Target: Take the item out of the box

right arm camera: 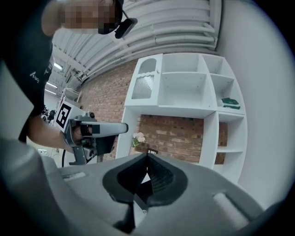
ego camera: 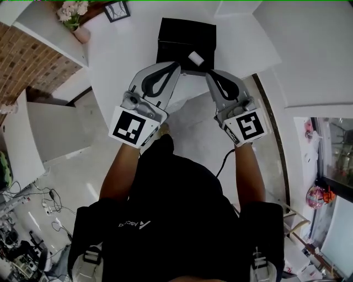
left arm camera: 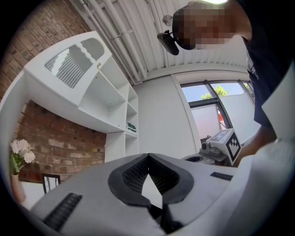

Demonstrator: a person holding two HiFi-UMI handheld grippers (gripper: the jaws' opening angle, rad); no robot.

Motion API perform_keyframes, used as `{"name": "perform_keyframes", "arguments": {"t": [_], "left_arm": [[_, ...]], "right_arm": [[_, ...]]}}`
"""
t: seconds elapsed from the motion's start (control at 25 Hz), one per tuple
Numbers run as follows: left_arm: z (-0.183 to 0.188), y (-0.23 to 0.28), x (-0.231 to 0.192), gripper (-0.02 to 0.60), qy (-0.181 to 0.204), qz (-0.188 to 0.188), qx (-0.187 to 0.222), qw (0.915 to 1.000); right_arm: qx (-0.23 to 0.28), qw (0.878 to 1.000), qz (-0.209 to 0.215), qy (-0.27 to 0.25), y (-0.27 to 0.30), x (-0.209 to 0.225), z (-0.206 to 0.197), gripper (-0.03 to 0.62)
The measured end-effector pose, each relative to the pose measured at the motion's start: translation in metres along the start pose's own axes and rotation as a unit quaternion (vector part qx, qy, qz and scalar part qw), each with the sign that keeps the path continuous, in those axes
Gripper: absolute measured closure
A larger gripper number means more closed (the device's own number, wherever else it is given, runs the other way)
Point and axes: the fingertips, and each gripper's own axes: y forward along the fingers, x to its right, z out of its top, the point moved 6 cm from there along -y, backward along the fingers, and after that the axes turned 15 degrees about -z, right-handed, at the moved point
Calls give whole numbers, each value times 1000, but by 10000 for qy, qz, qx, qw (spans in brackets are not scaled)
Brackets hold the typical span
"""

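Closest to the lens: black shirt and two bare forearms, each ending in a handle with a marker cube. Beyond them, left tongs pressed together, tips meeting, nothing caught between. Right tongs likewise pressed together and empty, confirmed in the right gripper view. Both reaching over the near edge of the white surface toward the black box, which sits on that surface straight ahead. At the box's near edge, a small white piece, just beyond the right tips and apart from them. Cannot tell whether that is the item itself or only a tab or label, nor whether the box is lidded.

Probably the approach stage, with no hold taken yet. To do it well: spread the right tongs first, since shut tips would only push the piece away. Come in square to the white piece, one jaw on either side, and close gently. Steady the box with the left tips resting on its near edge, so as not to drag it toward the surface's edge. Lift straight up and clear of the walls before swinging aside.

Count: two tongs, one black box, one white piece, one surface. Off at the far left, one vase of flowers and one small dark picture frame.
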Motion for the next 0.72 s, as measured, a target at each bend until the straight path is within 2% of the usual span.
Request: {"name": "perform_keyframes", "arguments": {"t": [0.2,0.36,0.56,0.72], "left_arm": [[-24,9,-45,583,-198,-139,-121,9996],[-37,18,-64,583,-311,-268,-172,9990],[-52,30,-83,583,-491,-267,-266,9981],[-59,42,-95,583,-475,-186,-152,9986]], "right_arm": [[-523,9985,-90,-156,49,9,-19,592],[-1025,9943,-77,-282,75,17,-39,591],[-1588,9860,56,-496,101,31,-62,580],[-2148,9745,245,-600,119,40,-88,557]]}}
